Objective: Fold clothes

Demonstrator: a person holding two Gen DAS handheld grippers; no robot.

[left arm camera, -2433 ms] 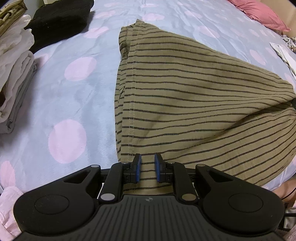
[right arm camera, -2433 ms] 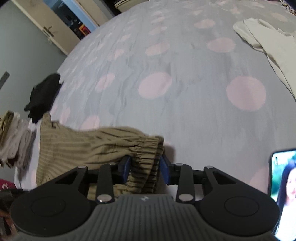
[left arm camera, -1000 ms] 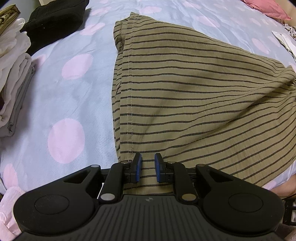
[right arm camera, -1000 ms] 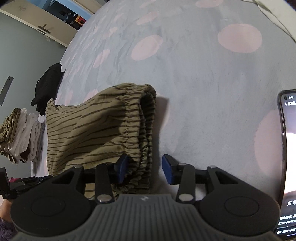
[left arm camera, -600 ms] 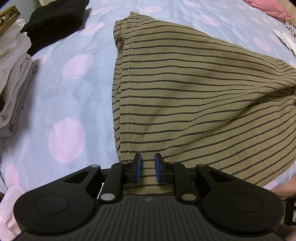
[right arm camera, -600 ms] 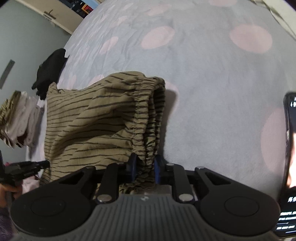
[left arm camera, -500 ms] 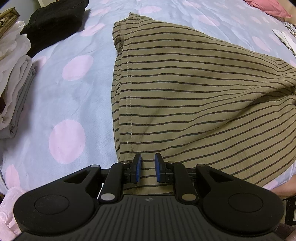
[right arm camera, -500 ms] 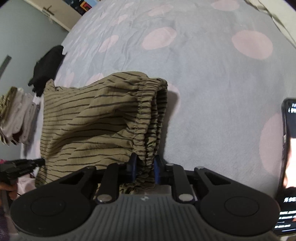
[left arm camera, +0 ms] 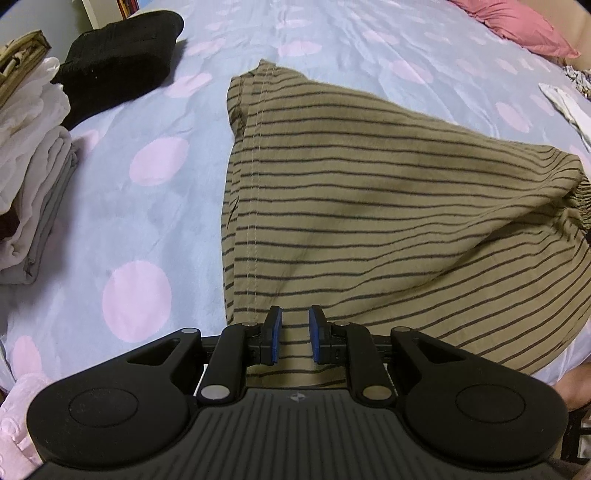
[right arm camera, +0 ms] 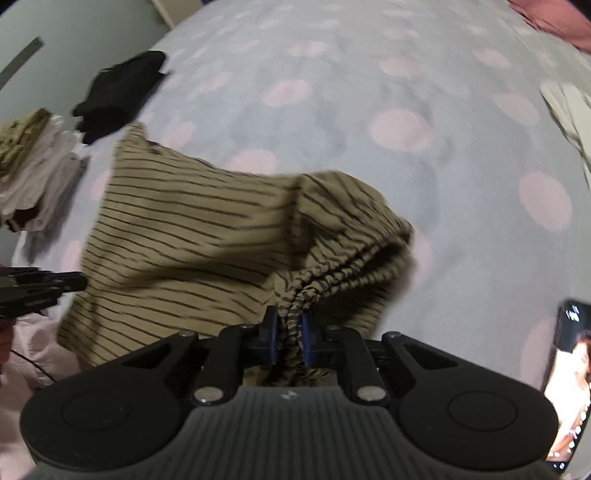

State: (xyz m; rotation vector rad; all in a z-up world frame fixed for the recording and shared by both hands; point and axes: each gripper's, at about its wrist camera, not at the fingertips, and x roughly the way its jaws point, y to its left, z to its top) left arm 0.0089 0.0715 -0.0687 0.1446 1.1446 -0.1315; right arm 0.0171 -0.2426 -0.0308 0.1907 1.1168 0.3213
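Olive striped shorts (left arm camera: 369, 206) lie spread on the polka-dot bedspread (left arm camera: 155, 206). My left gripper (left arm camera: 294, 334) sits at the hem corner near the bed's front edge, jaws a little apart with the fabric between them. My right gripper (right arm camera: 286, 332) is shut on the gathered elastic waistband (right arm camera: 332, 266) and holds it lifted and tilted toward the hem, so the shorts (right arm camera: 192, 236) bulge up. The left gripper also shows in the right wrist view (right arm camera: 48, 286) at the far left.
A stack of folded clothes (left arm camera: 26, 162) stands at the left, with a black garment (left arm camera: 118, 59) behind it. A pink pillow (left arm camera: 517, 26) lies far right. A white garment (left arm camera: 569, 110) lies at the right. A lit phone (right arm camera: 565, 391) lies by my right gripper.
My right gripper opened, shifted along the waistband, shut on it again, then lifted and swung it leftward toward the hem. My left gripper stayed put at the hem.
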